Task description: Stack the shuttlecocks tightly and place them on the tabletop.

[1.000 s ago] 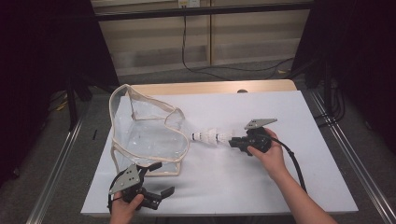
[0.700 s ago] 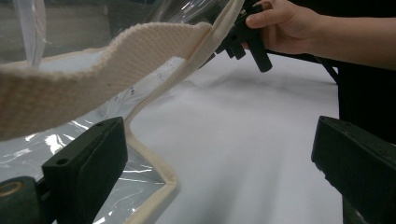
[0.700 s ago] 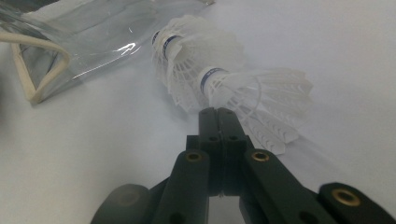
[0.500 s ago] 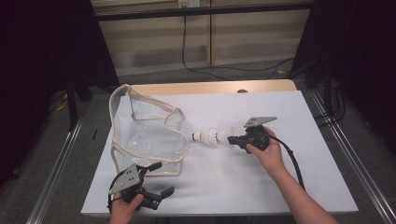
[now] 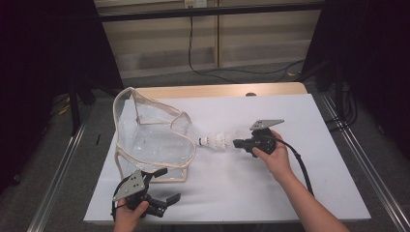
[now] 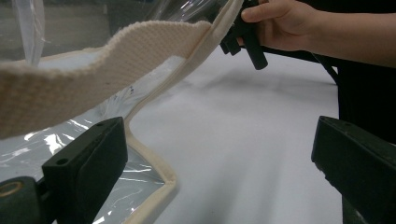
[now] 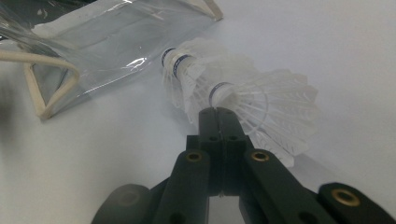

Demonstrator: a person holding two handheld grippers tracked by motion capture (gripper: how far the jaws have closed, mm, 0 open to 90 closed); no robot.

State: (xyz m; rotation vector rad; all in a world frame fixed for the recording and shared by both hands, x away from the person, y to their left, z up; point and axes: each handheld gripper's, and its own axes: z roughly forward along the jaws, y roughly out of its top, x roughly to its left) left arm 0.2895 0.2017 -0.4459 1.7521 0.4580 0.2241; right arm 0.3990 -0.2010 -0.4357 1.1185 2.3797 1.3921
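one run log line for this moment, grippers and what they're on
right gripper shut on shuttlecocks | left gripper open, beside clear bag | shuttlecocks lying by bag mouth

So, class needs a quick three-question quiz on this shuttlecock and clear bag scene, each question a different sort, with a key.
1. True or false: the right gripper has its jaws together at the skirt of a shuttlecock.
2. The left gripper is: A) open beside the clear bag; B) clamped on the bag's strap; C) holding a shuttlecock.
3. Fill in: the shuttlecocks lie nested in a row whose cork end points towards the ____.

Key: 1 true; 2 A; 3 clear bag.
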